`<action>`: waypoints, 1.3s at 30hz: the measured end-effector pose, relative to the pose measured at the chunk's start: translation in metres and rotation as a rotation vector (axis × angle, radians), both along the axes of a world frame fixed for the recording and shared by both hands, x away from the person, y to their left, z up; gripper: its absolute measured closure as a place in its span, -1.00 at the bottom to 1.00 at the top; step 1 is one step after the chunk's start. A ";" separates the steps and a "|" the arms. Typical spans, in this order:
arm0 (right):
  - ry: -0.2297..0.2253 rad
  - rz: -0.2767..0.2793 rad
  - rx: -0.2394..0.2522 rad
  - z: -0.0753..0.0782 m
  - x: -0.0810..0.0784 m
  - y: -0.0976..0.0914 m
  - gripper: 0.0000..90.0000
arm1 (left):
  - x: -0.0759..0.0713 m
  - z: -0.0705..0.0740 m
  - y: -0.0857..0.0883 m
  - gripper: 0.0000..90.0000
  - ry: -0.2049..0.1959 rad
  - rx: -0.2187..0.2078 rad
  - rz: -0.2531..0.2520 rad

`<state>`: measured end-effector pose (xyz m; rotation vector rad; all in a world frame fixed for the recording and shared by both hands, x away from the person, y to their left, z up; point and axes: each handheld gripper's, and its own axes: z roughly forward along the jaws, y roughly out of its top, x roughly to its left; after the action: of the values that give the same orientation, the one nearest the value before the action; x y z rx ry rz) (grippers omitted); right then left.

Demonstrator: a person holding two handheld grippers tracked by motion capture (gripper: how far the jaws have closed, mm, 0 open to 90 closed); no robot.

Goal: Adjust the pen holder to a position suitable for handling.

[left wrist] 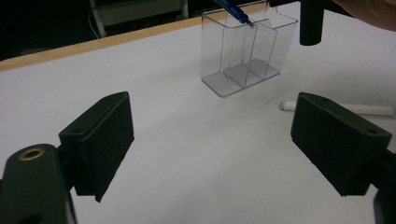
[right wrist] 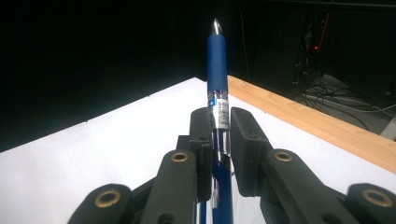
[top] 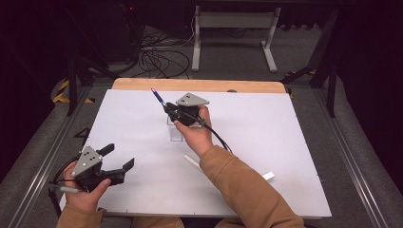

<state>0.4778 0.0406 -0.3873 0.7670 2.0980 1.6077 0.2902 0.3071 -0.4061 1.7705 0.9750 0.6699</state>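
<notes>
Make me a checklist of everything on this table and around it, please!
Surface: white table top, wooden far edge.
Job's things: blue pen; clear divided holder, upright.
Clutter: white marker lying flat; small white piece by the sleeve.
Grippers: right tool shut on the pen above the holder; left tool open, holding nothing.
Cables: one trails from the right tool; loose cables on the floor.
Surroundings: white stand legs, dark room.
</notes>
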 end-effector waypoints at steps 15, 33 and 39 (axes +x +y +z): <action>0.016 -0.075 0.015 0.024 -0.009 -0.022 -0.02 | 0.002 -0.002 -0.003 -0.69 0.004 0.003 -0.007; 0.015 -0.021 -0.041 0.057 -0.045 -0.073 -0.22 | 0.007 0.000 -0.009 -0.69 0.003 0.012 -0.024; 0.032 0.024 -0.029 0.055 -0.050 -0.078 -0.21 | 0.008 -0.001 -0.010 -0.69 0.007 0.011 -0.027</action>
<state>0.4275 -0.0374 -0.3326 0.7658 2.1562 1.5841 0.2978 0.2976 -0.4069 1.7937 0.9522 0.6534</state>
